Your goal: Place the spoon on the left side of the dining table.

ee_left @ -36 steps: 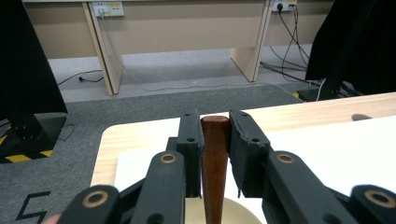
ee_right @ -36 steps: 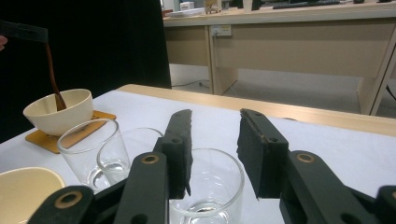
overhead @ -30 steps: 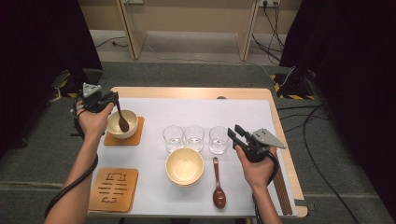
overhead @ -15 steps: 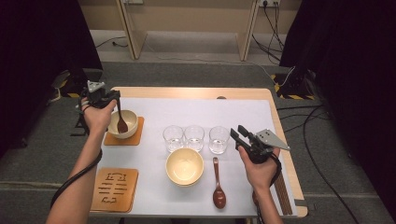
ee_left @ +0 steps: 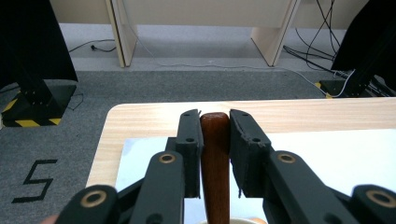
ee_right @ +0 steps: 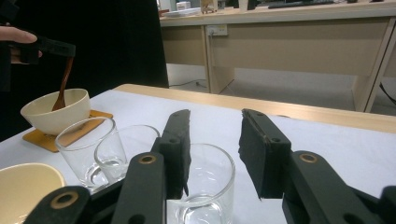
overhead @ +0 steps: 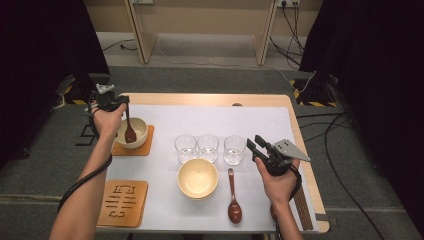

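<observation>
Table [overhead: 150, 97] of pale wood is covered by a white mat [overhead: 260, 125], and the things are laid out on that mat. At the far left a cream bowl [overhead: 139, 129] is set on an orange coaster [overhead: 145, 148]. A brown spoon [overhead: 129, 131] is gripped by its handle between the jaws of the left gripper [overhead: 119, 101] — its bowl end is lowered inside the cream bowl, the handle standing nearly upright. In the left gripper view the handle is seen clamped tight between the two black jaws.

Three clear glasses [overhead: 207, 148] are lined up in a row near the middle. A second, yellowish bowl [overhead: 198, 178] is placed just in front of them, and a second spoon [overhead: 234, 199] is laid flat beside it on the right. A carved wooden coaster [overhead: 121, 202] is set at the near left corner.

The right gripper [overhead: 256, 144] is held just to the right of the rightmost glass [ee_right: 205, 186] — its jaws are spread wide, with nothing between them.
</observation>
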Demonstrator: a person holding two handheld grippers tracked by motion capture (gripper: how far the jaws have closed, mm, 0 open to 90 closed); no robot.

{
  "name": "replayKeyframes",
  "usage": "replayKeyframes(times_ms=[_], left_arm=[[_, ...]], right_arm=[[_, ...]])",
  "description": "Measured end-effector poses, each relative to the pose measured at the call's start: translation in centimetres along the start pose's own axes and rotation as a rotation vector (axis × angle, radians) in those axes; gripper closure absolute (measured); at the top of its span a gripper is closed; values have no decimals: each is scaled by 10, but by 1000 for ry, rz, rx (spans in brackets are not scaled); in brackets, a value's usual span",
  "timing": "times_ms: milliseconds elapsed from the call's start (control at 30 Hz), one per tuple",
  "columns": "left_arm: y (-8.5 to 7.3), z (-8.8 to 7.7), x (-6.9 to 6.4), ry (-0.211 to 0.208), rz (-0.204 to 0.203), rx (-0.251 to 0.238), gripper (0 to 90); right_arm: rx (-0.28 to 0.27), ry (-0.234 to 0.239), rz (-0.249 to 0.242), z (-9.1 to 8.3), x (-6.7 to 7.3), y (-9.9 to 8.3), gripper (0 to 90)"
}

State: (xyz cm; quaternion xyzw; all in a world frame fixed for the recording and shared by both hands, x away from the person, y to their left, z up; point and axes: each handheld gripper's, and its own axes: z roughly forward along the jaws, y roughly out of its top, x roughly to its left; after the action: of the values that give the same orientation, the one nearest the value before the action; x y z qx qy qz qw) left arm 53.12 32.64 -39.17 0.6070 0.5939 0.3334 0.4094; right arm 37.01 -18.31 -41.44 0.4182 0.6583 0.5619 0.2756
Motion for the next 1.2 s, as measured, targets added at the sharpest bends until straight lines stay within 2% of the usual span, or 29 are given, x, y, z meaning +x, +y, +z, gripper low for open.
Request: replayKeyframes(times_ms=[433,867,1067,1200], left_arm=[[-2,18,6,8,-39,41,740],[-9,30,8,29,-35,73,726],[-12,25,9,17,-41,68,694],[-13,16,7,2,-33,51,641]], right_arm=[[5,9,0,1,0,0,629],[18,16,-5,0,3,2,629],[18,16,-12,-1,4,4,629],[38,12,-7,-1,1,4,626]])
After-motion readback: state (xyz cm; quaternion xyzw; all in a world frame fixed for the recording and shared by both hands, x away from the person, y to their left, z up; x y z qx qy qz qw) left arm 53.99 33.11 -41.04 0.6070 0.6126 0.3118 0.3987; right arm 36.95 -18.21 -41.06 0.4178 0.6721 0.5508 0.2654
